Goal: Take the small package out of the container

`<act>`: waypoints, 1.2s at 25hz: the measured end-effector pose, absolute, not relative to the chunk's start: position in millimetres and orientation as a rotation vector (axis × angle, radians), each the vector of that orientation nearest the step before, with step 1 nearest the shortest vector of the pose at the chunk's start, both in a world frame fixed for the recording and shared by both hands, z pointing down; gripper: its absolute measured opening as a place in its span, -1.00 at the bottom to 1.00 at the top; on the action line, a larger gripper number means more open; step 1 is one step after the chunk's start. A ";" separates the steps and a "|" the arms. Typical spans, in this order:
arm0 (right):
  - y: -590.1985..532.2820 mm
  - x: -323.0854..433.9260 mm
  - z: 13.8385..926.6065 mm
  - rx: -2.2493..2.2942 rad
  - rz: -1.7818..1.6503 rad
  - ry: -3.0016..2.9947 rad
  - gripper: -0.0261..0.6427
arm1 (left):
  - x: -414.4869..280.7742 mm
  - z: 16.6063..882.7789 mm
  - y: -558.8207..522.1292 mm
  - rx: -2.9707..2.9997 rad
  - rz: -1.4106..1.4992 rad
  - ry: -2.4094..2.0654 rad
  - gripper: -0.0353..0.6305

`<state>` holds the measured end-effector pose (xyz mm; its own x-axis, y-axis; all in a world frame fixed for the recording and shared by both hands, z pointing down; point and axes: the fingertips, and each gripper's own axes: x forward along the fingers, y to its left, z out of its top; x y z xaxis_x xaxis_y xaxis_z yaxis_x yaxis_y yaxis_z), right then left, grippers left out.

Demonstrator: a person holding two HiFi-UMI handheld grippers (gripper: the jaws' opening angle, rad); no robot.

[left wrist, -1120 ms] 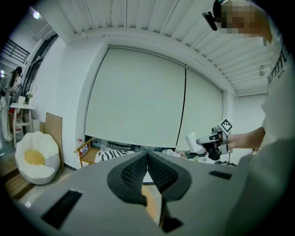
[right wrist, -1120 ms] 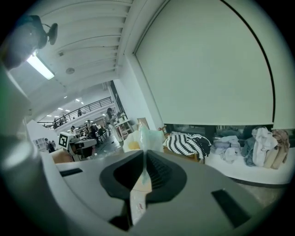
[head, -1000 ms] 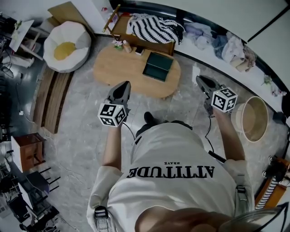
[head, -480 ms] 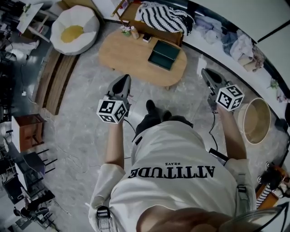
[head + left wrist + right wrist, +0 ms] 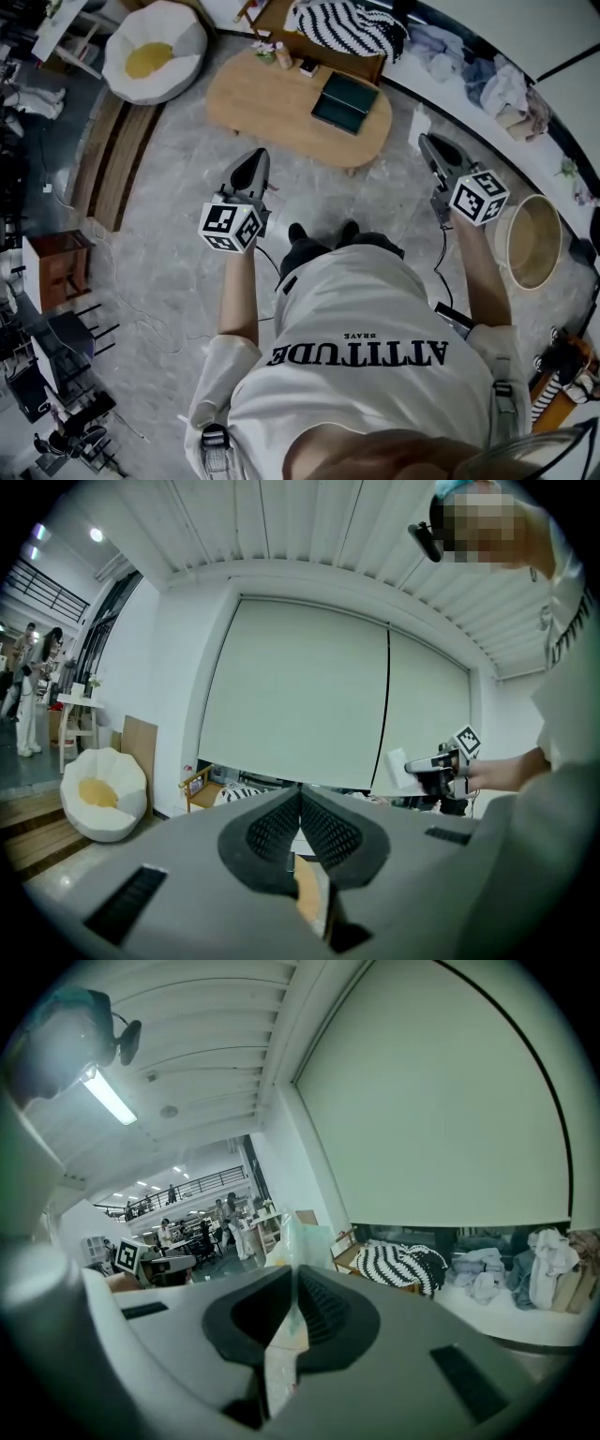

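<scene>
Oval wood tbl (image 5: 262, 111): dark green container (image 5: 345, 101) on top (right end), small bits (image 5: 274, 54) at far edge.

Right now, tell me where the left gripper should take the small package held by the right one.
Pinch the free end of the small package that pokes out past the shut jaws of the right gripper. It is thin and held edge-on, so probably bring the left gripper from in front, jaws opened first, one on each flat face.

Pale package (image 5: 300, 1237), black-white striped blanket (image 5: 347, 24), green box (image 5: 345, 101)
</scene>
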<state>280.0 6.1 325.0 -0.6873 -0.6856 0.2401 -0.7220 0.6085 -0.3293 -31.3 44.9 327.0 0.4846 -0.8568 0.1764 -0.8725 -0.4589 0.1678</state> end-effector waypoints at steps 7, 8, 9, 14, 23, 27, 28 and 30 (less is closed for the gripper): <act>16.3 252.7 317.1 1.303 0.601 -2.744 -0.82 | -57.3 332.4 41.6 2.562 0.140 -1.410 -0.83; 17.8 248.1 317.4 1.317 0.603 -2.742 -0.82 | -62.2 331.3 41.4 2.567 0.137 -1.400 -0.83; 19.7 243.6 317.9 1.329 0.604 -2.739 -0.81 | -67.3 330.0 41.5 2.571 0.133 -1.392 -0.83; 26.9 230.7 318.5 1.383 0.602 -2.721 -0.81 | -86.3 326.7 43.6 2.577 0.121 -1.370 -0.83; 28.2 217.4 311.0 1.412 0.549 -2.693 -0.82 | -102.5 319.5 39.3 2.609 0.124 -1.341 -0.83; 28.9 219.4 306.9 1.432 0.521 -2.695 -0.82 | -102.8 319.5 36.4 2.616 0.120 -1.336 -0.83; 28.9 220.8 306.0 1.439 0.516 -2.694 -0.82 | -102.5 319.6 35.7 2.618 0.117 -1.335 -0.83; 28.0 223.1 303.3 1.452 0.508 -2.691 -0.82 | -102.4 318.7 33.8 2.618 0.110 -1.334 -0.83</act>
